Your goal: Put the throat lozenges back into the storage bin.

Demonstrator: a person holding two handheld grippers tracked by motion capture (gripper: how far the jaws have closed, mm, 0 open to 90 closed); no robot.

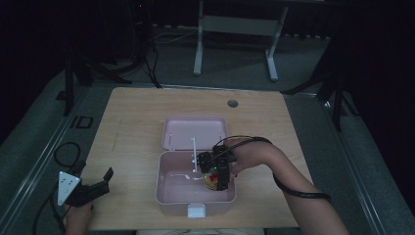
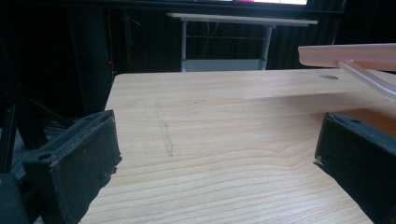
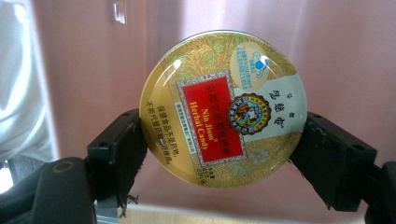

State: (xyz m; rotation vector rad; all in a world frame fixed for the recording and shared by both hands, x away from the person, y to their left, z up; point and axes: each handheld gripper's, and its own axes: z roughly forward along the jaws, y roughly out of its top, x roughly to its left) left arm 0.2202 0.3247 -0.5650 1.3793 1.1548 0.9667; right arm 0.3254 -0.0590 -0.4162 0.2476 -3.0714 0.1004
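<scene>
The right gripper (image 1: 219, 171) reached into the front right part of the open pink box (image 1: 169, 193), its jaws clamped on the rim of a round Nin Jiom Herbal Candy tin (image 3: 224, 109). Left of the box, the left gripper (image 1: 93, 188) rested on the wooden table (image 1: 132, 112), jaws spread and empty.
</scene>
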